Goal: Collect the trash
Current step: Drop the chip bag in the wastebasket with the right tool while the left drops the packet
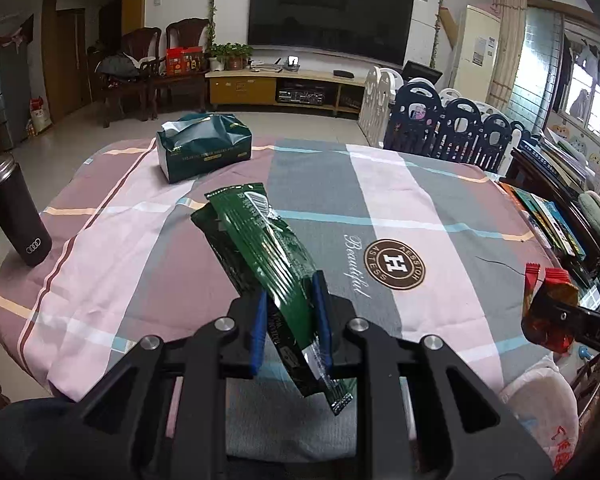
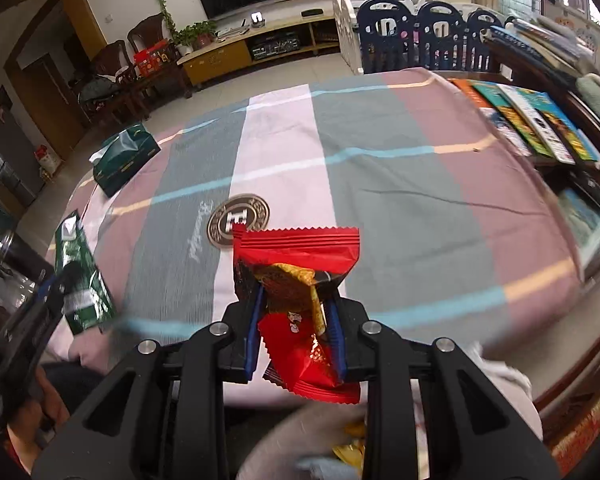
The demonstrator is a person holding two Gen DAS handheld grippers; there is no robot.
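Observation:
My left gripper (image 1: pixel 290 312) is shut on a long dark green wrapper (image 1: pixel 260 248) and holds it tilted above the striped tablecloth (image 1: pixel 380 184). The green wrapper also shows in the right wrist view (image 2: pixel 80 280) at the left. My right gripper (image 2: pixel 296 312) is shut on a red and gold snack wrapper (image 2: pixel 300 256) above the cloth's near edge. In the left wrist view the red wrapper (image 1: pixel 548 308) and the right gripper (image 1: pixel 556 314) show at the far right.
A green tissue pack (image 1: pixel 204 146) lies at the table's far left. A black tumbler (image 1: pixel 16 216) stands at the left edge. Books (image 2: pixel 532 120) line the right side. A white bag (image 1: pixel 540 404) with scraps hangs below the near right edge.

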